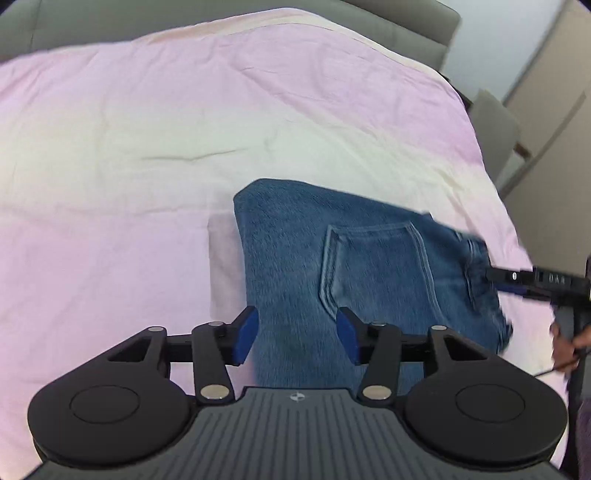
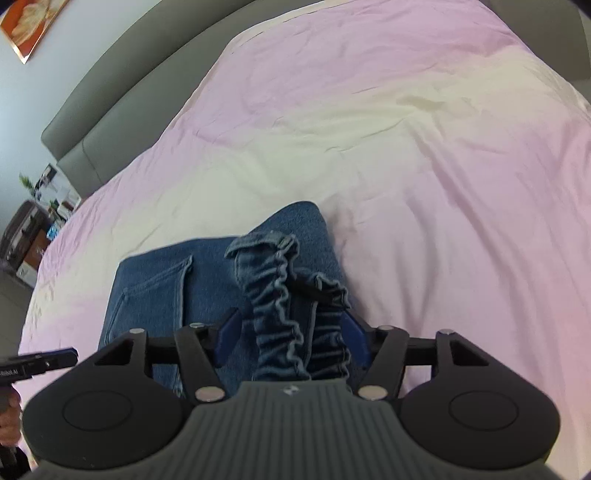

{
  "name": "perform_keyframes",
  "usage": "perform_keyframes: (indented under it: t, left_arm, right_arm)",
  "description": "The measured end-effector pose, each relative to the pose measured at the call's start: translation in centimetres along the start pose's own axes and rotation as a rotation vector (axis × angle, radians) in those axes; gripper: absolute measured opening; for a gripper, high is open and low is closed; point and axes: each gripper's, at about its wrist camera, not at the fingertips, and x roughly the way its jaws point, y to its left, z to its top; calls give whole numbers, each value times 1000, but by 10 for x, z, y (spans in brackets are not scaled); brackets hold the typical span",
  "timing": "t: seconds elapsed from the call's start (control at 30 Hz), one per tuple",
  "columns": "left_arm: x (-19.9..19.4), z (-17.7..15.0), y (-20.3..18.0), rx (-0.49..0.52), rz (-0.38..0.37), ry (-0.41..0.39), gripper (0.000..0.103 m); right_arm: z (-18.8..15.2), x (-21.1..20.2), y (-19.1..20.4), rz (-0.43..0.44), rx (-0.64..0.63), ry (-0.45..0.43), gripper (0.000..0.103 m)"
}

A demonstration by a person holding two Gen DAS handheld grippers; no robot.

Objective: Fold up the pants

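Blue jeans (image 1: 295, 240) lie folded on the pink and cream bedsheet (image 1: 147, 147), back pocket (image 1: 373, 266) facing up. My left gripper (image 1: 297, 334) hovers open over the near part of the denim, its blue pads apart with nothing pinched. At the right edge of that view, the right gripper's tip (image 1: 495, 275) rests at the waistband end. In the right wrist view my right gripper (image 2: 291, 336) is open. The gathered elastic waistband (image 2: 273, 295) lies loosely between its fingers, with a gap at the left pad (image 2: 227, 339). The left gripper's tip (image 2: 70, 354) shows at the left.
A grey padded headboard (image 1: 221, 22) runs along the far side of the bed. A bedside unit with small items (image 2: 40, 214) stands off the left of the bed, and a picture (image 2: 29, 22) hangs above it. The bed edge and a grey chair (image 1: 495, 129) are at the right.
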Motion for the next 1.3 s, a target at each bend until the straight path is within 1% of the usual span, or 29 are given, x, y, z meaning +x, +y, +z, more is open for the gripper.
perform_keyframes:
  t: [0.07,0.13,0.17,0.23,0.33,0.37,0.4,0.43,0.47,0.5,0.53,0.57,0.63,0.67,0.7,0.73,0.77,0.8,0.83,0.87,0.9,0.93,1.0,1.1,1.13,1.17,1.2,1.23,1.3]
  left_arm:
    - [13,7,10,-75,-7,-11,69]
    - [28,15,22,-142,-20,-11,70]
    - [34,18,25,-166,-21,-8,70]
    - [46,25,34,-211,-21,-12,70]
    - [63,33,41,-265,-41,-23,72]
    - [69,35,43,-284,-55,-21,72]
    - [74,37,45,-304,-70,-20,71]
    - [77,38,46,-314,-84,-18,65]
    - [79,38,46,-323,-94,-17,50]
    - [80,38,46,-344,-85,-17,47]
    - [79,39,47,-347,-77,-22,38]
    - [77,39,45,-340,-62,-30,31]
    - [70,37,44,-321,-29,-51,24]
    - [66,37,45,-319,-10,-66,18]
    - [63,37,47,-318,2,-81,14]
    - [60,38,48,-315,9,-92,12]
    - [59,39,47,-296,22,-97,8]
    - [58,41,46,-269,43,-97,5]
    - [57,42,45,-245,72,-98,0]
    - [58,43,45,-234,88,-98,0]
    - [60,43,47,-232,78,-85,0]
    - [63,43,49,-233,67,-64,0]
    - [71,42,51,-209,81,-44,0]
    - [68,37,52,-205,67,-56,0]
    - [62,35,51,-199,70,-70,1]
    - [58,33,48,-183,75,-77,3]
    - [51,32,42,-151,79,-88,3]
    - [43,30,35,-120,84,-103,4]
    - [29,25,19,-57,98,-125,9]
  right_arm:
    - [8,14,-12,48,95,22,59]
    - [12,28,-25,92,206,51,60]
    - [13,33,-30,119,237,61,60]
    - [15,39,-32,131,259,62,61]
    - [15,40,-32,134,239,64,59]
    - [16,40,-32,145,228,61,49]
    - [16,39,-30,159,214,63,36]
    - [16,38,-26,156,192,63,33]
    - [17,36,-21,140,149,60,26]
    - [18,34,-14,122,102,56,19]
    - [19,30,-8,107,59,47,18]
    - [21,27,-1,106,36,36,15]
    - [25,15,15,128,-31,-10,13]
    - [29,9,22,146,-63,-39,12]
    - [33,4,27,159,-82,-61,11]
    - [38,1,32,169,-98,-78,11]
    - [42,4,34,155,-103,-77,11]
    - [44,10,34,127,-94,-60,11]
    - [45,19,32,94,-85,-36,11]
    - [44,31,28,57,-80,-12,11]
    - [41,40,21,23,-71,6,11]
    - [38,47,14,13,-53,7,11]
    - [35,58,1,-2,-20,12,11]
    - [34,66,-2,-24,1,24,15]
    - [36,63,3,-24,-8,25,15]
    - [38,61,9,-31,-24,23,20]
    - [38,55,15,-42,-45,15,29]
    - [36,48,19,-48,-78,0,32]
    - [29,28,33,-67,-167,-43,32]
